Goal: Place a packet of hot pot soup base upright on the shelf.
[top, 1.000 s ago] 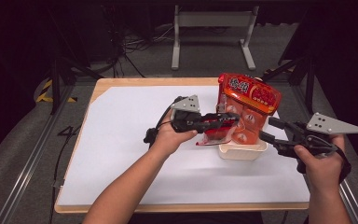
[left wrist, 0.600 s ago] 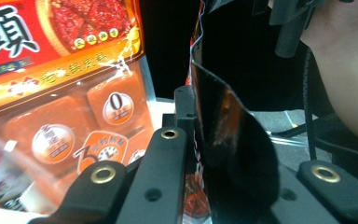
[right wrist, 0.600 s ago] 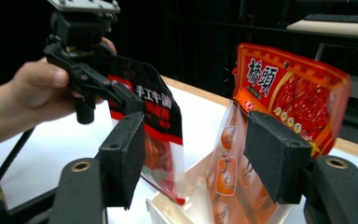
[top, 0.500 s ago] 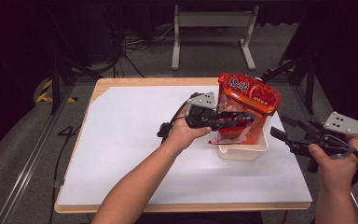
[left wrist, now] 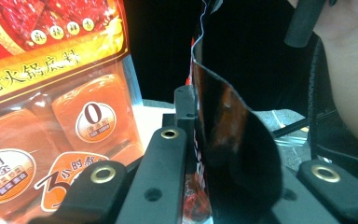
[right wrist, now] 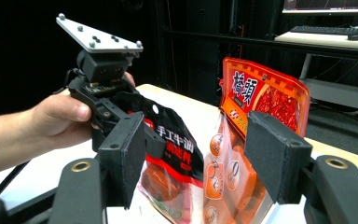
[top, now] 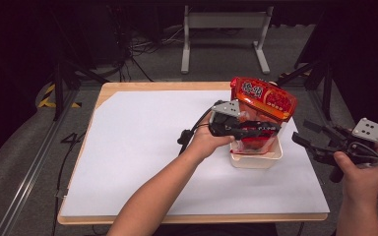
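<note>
A tall red-orange sauce bag (top: pixel 266 98) stands upright in a small white container (top: pixel 256 161) at the right of the white mat. My left gripper (top: pixel 271 129) reaches in from the left over the container, shut on a black-and-red packet (top: pixel 256 142) that hangs against the bag's front. In the left gripper view the black packet (left wrist: pixel 233 154) sits pinched between the jaws, the bag (left wrist: pixel 51 116) close on the left. My right gripper (top: pixel 302 132) hovers right of the container, open and holding nothing. In the right gripper view its pads (right wrist: pixel 121 154) frame the packet (right wrist: pixel 172 154) and bag (right wrist: pixel 261 102).
The white mat (top: pixel 142 147) covers a wooden table (top: pixel 103 93) and is bare on its left half. Dark floor, cables and a metal stand (top: pixel 221 29) lie beyond the far edge. The right table edge is just under my right hand.
My left gripper has carried the black packet rightward, up against the bag over the container. The right gripper has drawn back to the right, away from the container.
</note>
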Action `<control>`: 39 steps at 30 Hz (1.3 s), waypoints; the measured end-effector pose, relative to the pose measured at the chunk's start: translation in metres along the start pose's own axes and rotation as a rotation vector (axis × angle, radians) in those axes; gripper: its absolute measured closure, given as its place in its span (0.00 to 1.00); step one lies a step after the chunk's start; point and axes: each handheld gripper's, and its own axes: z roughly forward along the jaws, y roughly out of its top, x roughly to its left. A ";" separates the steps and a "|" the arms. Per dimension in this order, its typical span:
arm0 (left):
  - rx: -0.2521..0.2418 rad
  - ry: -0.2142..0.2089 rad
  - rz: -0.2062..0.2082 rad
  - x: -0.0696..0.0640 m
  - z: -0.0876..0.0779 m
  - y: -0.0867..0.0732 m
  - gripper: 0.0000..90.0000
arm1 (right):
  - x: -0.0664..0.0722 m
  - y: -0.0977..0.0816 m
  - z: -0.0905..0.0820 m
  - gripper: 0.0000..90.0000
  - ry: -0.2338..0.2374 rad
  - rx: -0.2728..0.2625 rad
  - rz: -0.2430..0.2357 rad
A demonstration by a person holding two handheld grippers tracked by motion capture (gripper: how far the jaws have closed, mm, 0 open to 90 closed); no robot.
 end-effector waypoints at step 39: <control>0.040 0.015 0.000 0.008 0.036 -0.023 0.99 | 0.001 -0.002 0.006 0.42 0.013 0.019 -0.004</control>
